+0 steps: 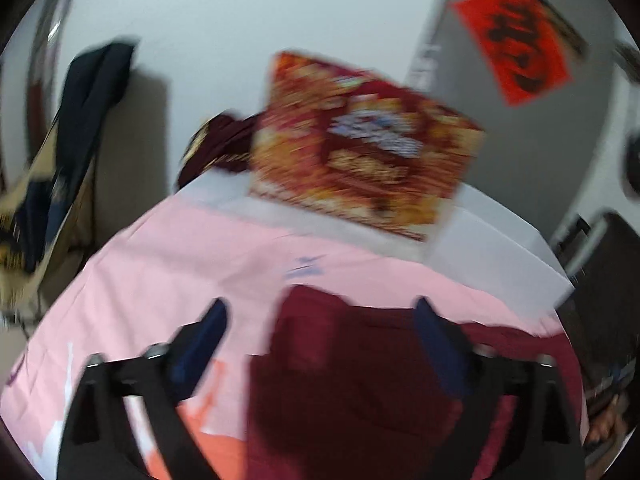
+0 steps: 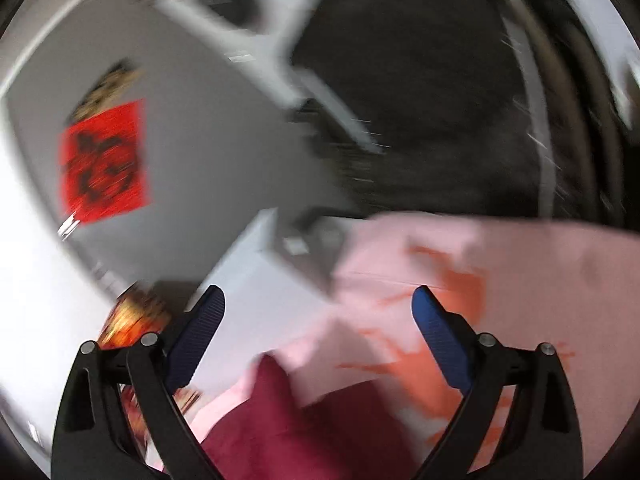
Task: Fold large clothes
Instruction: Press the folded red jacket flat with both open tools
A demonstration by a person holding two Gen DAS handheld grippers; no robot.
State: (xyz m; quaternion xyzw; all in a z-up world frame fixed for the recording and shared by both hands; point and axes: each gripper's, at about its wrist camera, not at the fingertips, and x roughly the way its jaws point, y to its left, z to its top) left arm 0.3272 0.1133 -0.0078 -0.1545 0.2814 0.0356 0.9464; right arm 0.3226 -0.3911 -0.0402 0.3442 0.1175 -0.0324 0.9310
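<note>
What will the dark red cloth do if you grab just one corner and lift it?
The dark red cloth would probably droop and hang, since it already lies in soft folds on the pink sheet. It looks fairly thick, so it may feel heavyish. It likely won't slip much.

no legible text: black character on the red paper square (image 1: pixel 516 42), box (image 1: pixel 360 160) print blurred
</note>
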